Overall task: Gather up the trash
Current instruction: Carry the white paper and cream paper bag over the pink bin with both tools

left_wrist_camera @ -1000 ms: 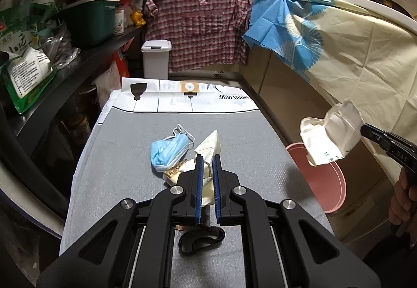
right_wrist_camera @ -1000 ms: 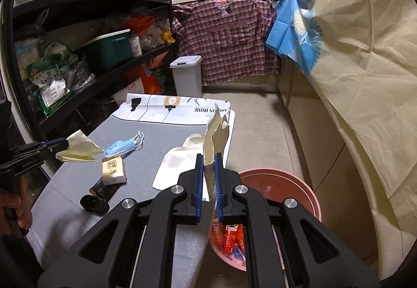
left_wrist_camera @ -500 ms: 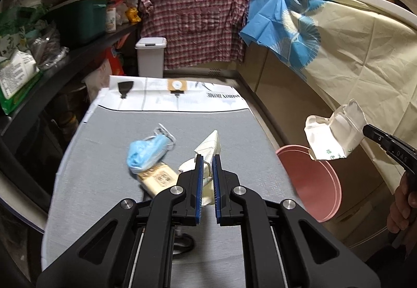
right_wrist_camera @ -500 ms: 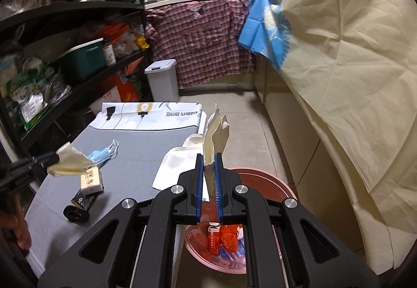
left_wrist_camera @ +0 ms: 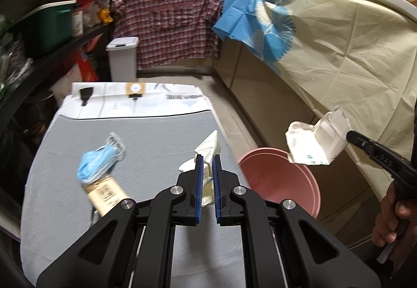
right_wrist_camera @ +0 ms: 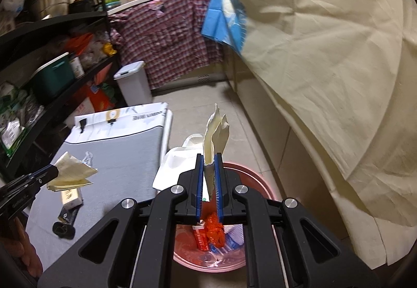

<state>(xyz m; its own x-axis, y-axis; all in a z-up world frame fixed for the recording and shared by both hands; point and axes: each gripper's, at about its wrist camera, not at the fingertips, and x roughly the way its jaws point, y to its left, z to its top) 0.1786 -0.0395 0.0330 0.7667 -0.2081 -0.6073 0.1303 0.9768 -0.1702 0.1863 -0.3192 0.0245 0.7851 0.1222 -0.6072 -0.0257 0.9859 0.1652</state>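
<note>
Two pairs of jaws, both mine, are clamped on trash: my left gripper [left_wrist_camera: 207,157] pinches crumpled paper [left_wrist_camera: 208,148] above the grey bench [left_wrist_camera: 161,136], my right gripper [right_wrist_camera: 209,157] holds what looks like a white wrapper [right_wrist_camera: 216,131] over the pink bin [right_wrist_camera: 250,176].

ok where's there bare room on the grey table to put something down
Bare grey table lies between the white printed sheet at the far end and the blue mask; more lies at the near right, by the pink basin. It is crowded at the near left: mask, small box, black item.
</note>
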